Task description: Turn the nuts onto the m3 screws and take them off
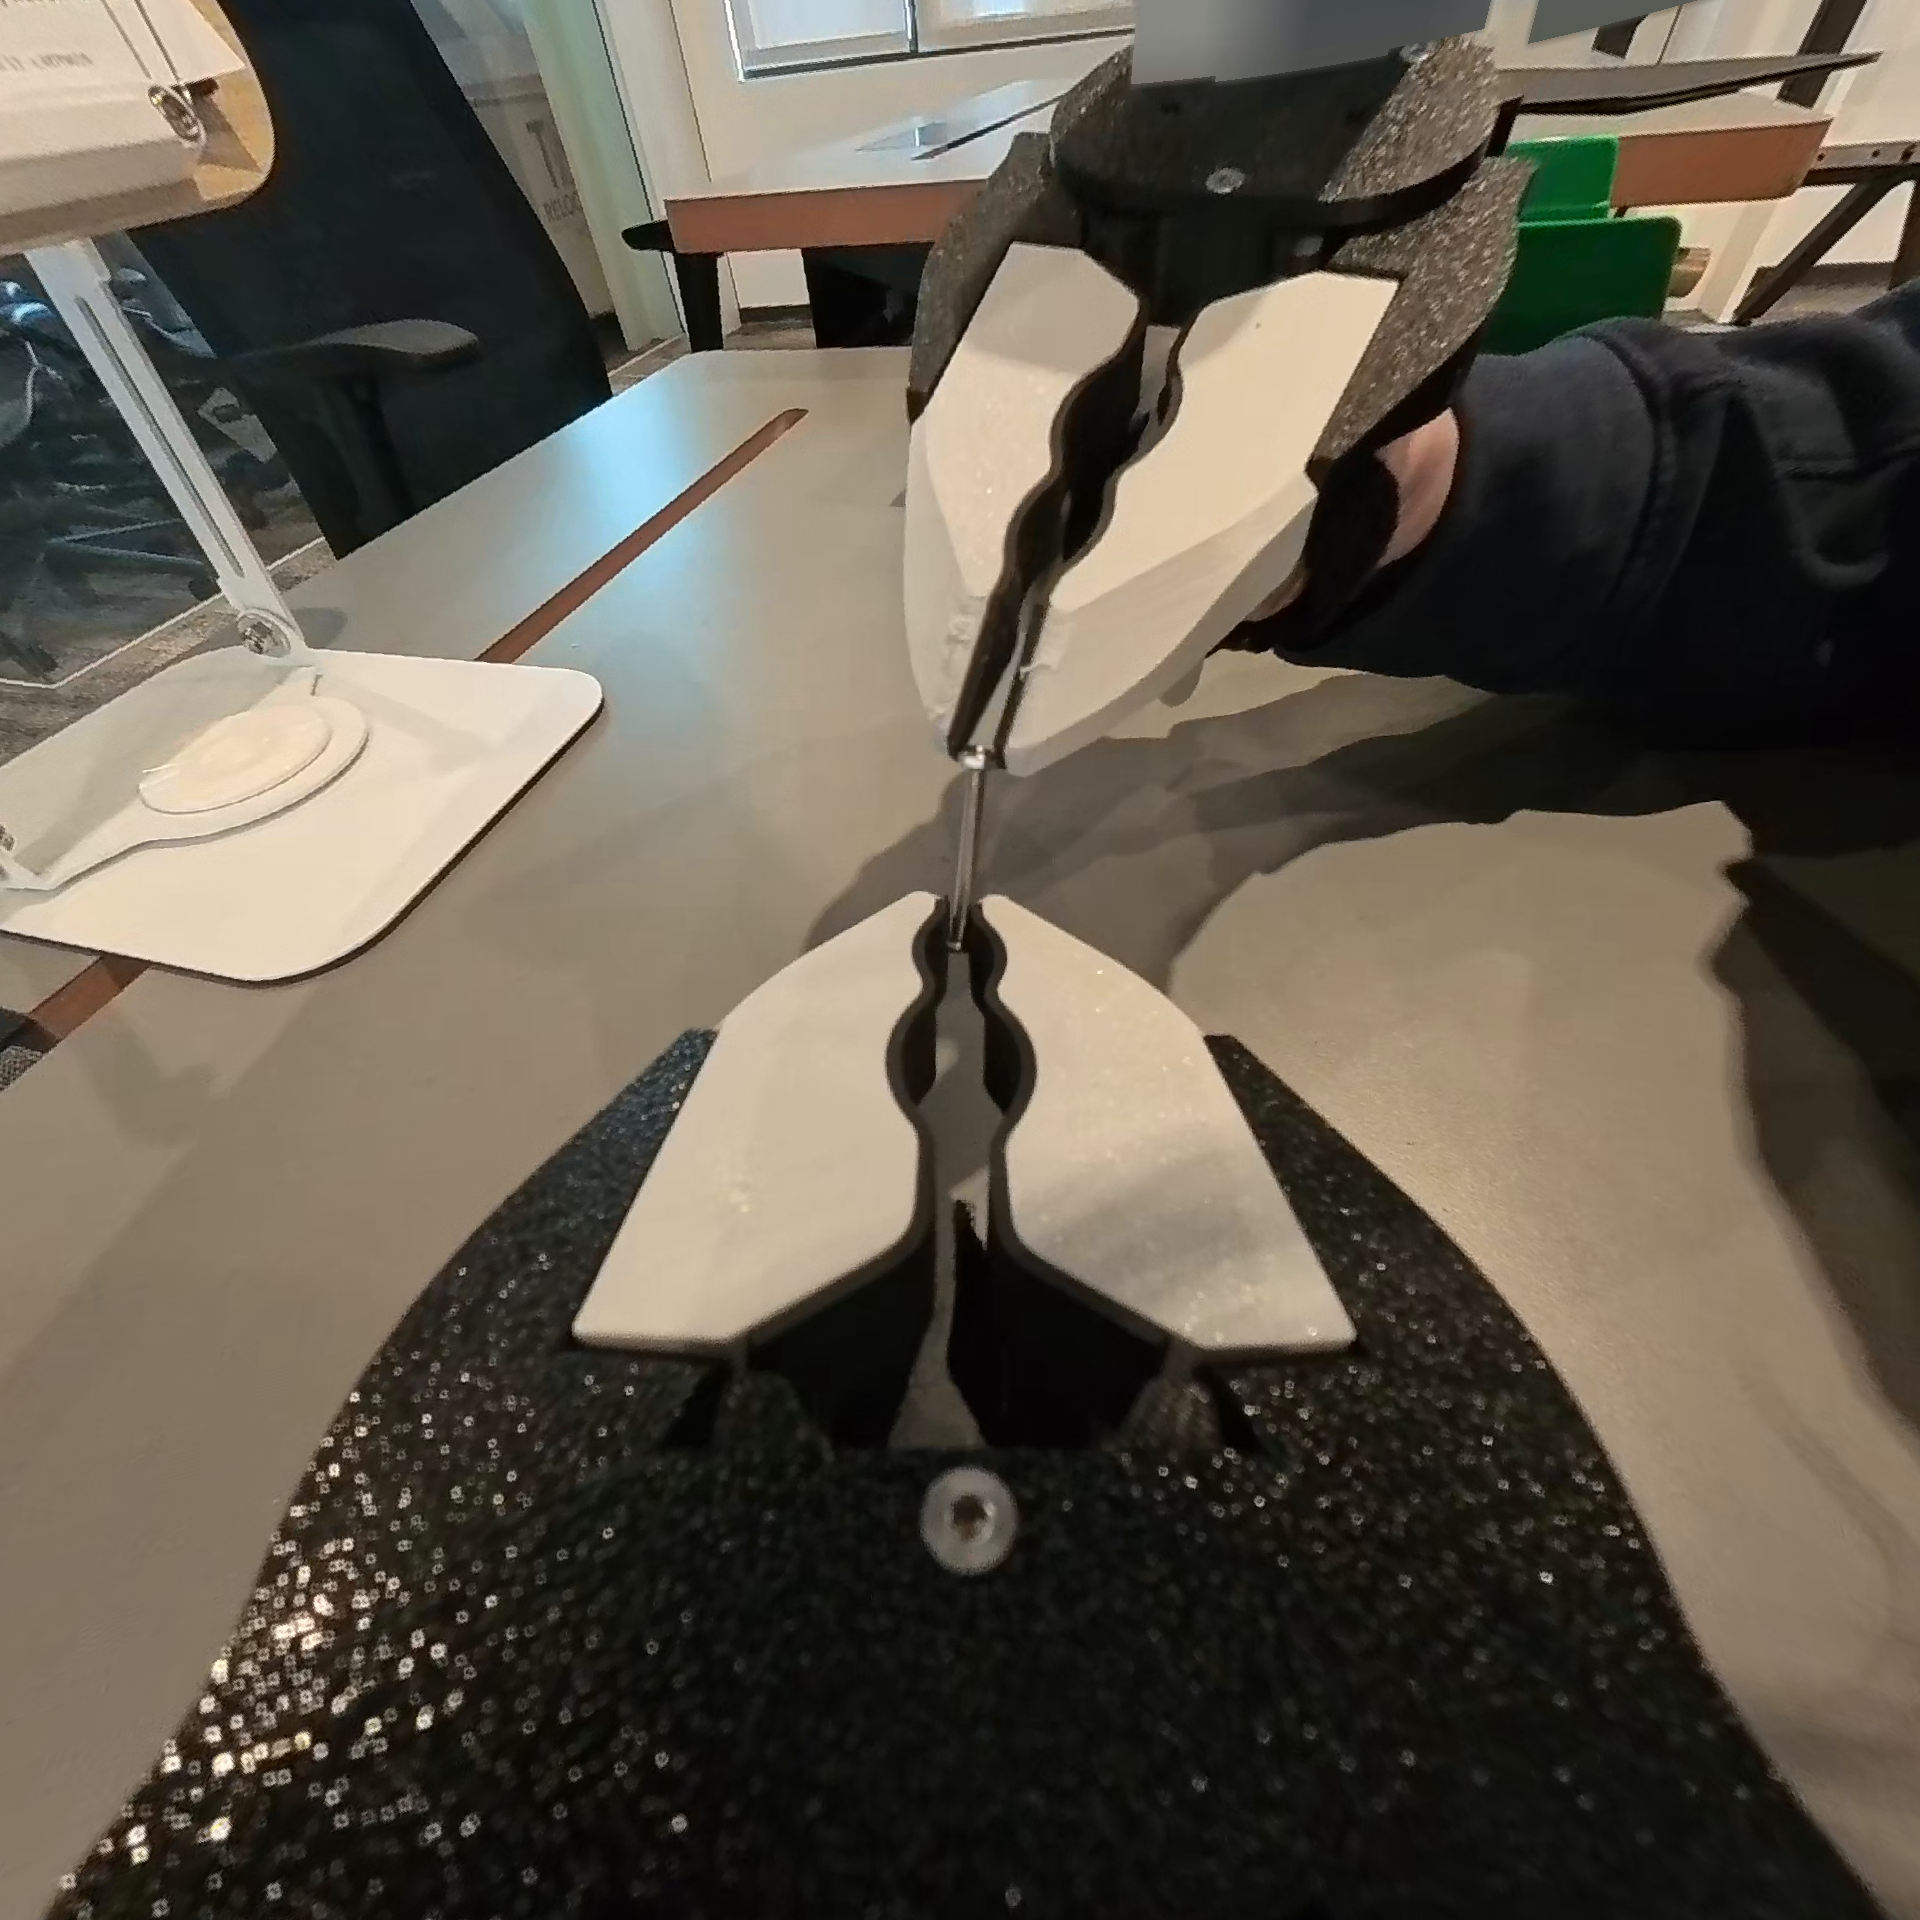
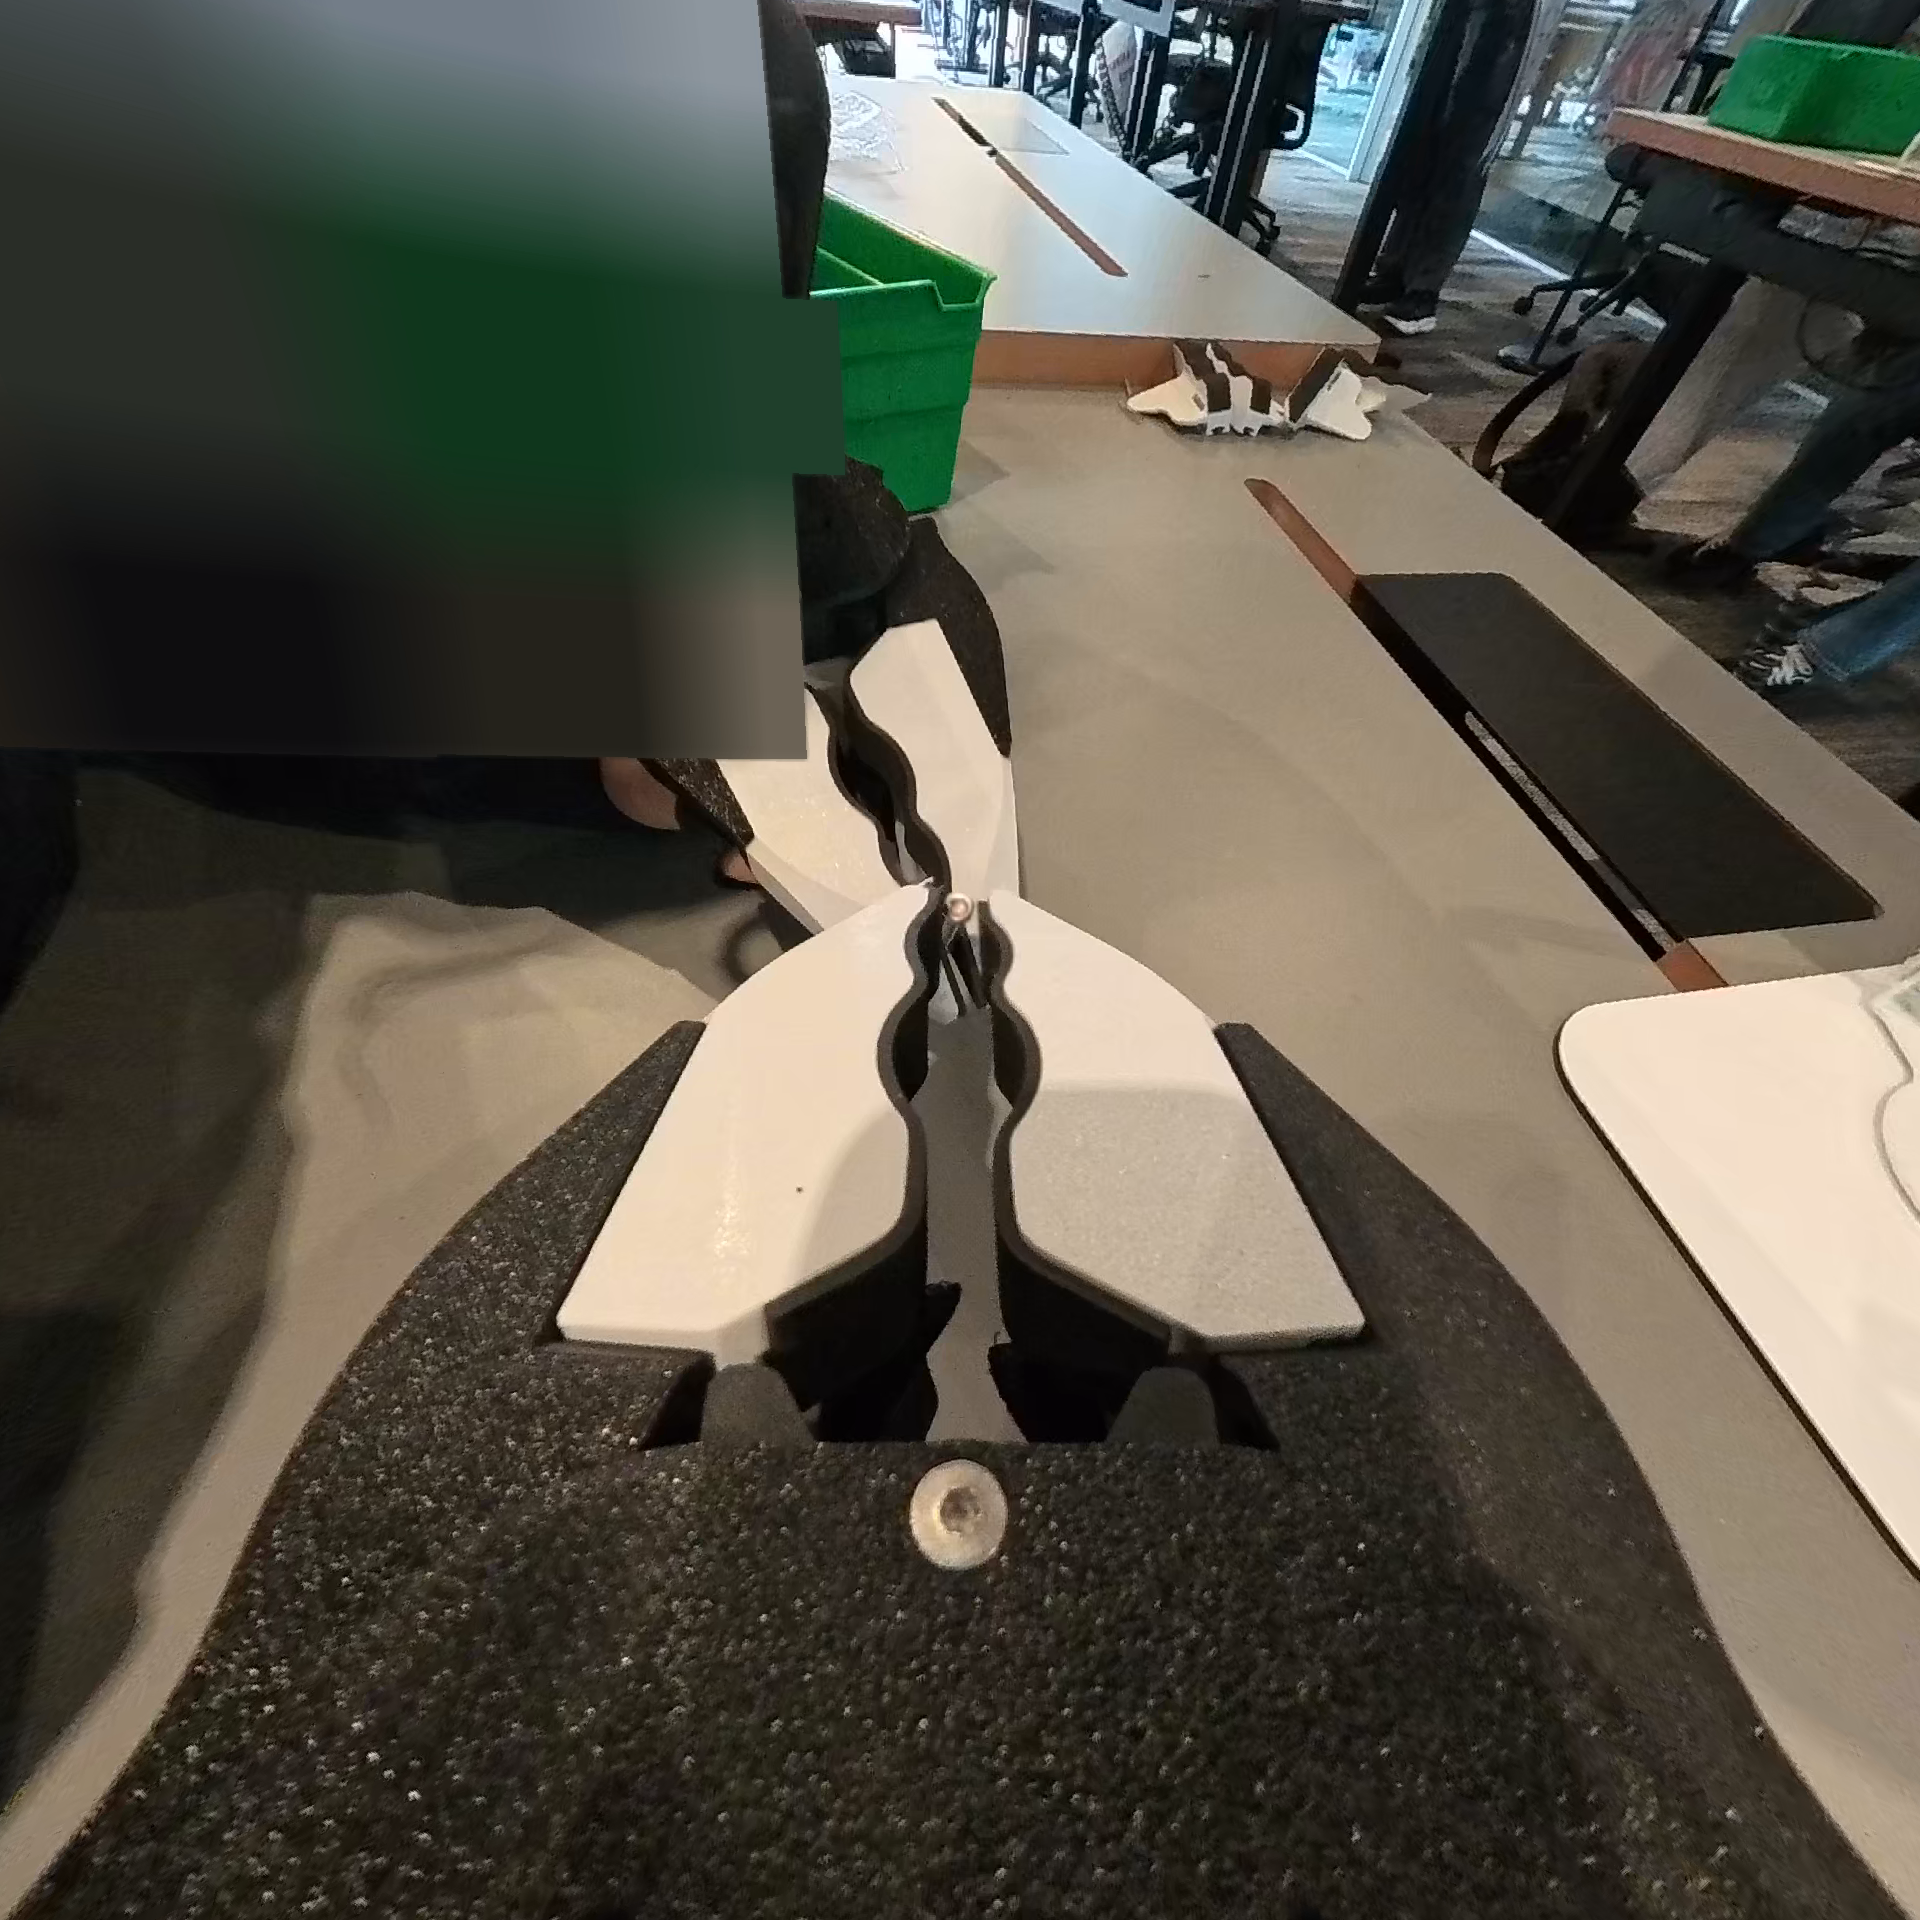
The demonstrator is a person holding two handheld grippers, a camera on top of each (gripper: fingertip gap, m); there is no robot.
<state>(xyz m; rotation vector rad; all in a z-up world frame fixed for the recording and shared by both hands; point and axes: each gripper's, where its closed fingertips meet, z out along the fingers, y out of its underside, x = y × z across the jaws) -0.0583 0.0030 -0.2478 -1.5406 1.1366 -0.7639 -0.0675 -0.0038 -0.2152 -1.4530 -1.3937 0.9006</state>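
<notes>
Left claw (image 1: pixel 954 914) clamps one end of the M3 screw (image 1: pixel 964 842), holding it in the air above the grey worktop (image 1: pixel 623 935); likely this fixes the shaft against turning. Right claw (image 1: pixel 982 750) meets it end-on, tips pinching the small nut (image 1: pixel 977 756) at the far end, probably to spin it. Screw: thin, bright steel, straight. Nut: tiny, shiny.

A grey table (image 2: pixel 1195 675) carries a white stand base (image 1: pixel 312 810), a green bin (image 2: pixel 904 353) and a black pad (image 2: pixel 1610 748).
</notes>
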